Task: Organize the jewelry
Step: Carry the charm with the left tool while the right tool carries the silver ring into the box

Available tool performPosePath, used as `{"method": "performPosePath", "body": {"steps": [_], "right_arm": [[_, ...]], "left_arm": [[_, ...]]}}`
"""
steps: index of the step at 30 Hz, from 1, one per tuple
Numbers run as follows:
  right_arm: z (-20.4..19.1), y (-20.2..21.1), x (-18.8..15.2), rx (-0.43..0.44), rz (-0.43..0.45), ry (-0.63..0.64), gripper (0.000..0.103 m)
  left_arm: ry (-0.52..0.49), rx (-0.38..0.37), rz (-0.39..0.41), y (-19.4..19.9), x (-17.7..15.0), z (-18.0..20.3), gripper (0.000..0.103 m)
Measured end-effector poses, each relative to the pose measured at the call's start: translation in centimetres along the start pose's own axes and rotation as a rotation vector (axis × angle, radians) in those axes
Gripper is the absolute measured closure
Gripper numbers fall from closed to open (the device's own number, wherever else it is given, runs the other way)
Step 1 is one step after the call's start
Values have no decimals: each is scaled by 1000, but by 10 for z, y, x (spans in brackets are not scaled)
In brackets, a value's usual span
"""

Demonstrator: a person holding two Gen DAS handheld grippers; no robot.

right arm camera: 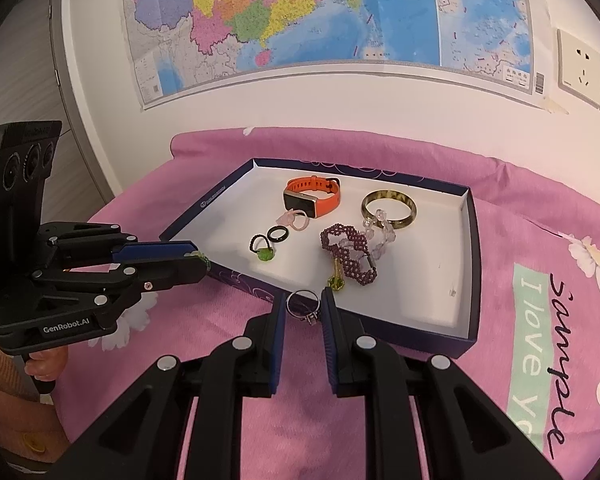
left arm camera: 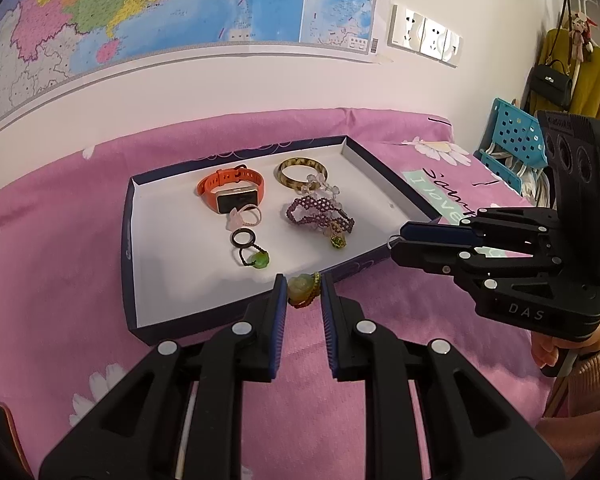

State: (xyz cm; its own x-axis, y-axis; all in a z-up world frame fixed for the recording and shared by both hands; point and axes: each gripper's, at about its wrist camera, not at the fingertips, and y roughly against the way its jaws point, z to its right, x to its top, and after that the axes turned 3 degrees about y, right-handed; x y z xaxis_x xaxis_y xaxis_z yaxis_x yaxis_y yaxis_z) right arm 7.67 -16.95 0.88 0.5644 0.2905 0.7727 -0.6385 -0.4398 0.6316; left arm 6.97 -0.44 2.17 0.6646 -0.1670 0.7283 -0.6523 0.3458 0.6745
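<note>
Pink floral bedding (left arm camera: 60,240) covers the surface beneath a wall map (left arm camera: 140,8), with sockets (left arm camera: 426,36) to the upper right of the left wrist view. At the centre of both views lies a shallow navy tray (right arm camera: 471,248) with a white floor, and most of the jewelry is already gathered in it: an orange watch (right arm camera: 314,196), an amber bangle (right arm camera: 388,208), a purple beaded bracelet (right arm camera: 348,254), a clear bead bracelet (right arm camera: 380,228), a black ring (right arm camera: 279,234) and a corded green pendant (right arm camera: 265,254).

The left tongs (left arm camera: 304,290) are closed on a green stone charm (left arm camera: 302,292), held just above the tray's near rim, seemingly so that it can be lowered inside. The right tongs (right arm camera: 303,306) are clamped on a silver ring (right arm camera: 302,304), also poised at the near rim.

Both pieces are judged to be awaiting placement. The raised rim must be cleared first, and the two tongs, close together at the same edge, could hinder each other; bare floor is left at the tray's lower left in the left wrist view
</note>
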Motion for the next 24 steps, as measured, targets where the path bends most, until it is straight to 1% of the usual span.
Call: {"method": "performPosePath", "body": {"steps": [24], "right_arm": [[10,-6,19,-7,14,8,87]], "left_arm": [[-9,27,14,-10,16,-2,86]]}}
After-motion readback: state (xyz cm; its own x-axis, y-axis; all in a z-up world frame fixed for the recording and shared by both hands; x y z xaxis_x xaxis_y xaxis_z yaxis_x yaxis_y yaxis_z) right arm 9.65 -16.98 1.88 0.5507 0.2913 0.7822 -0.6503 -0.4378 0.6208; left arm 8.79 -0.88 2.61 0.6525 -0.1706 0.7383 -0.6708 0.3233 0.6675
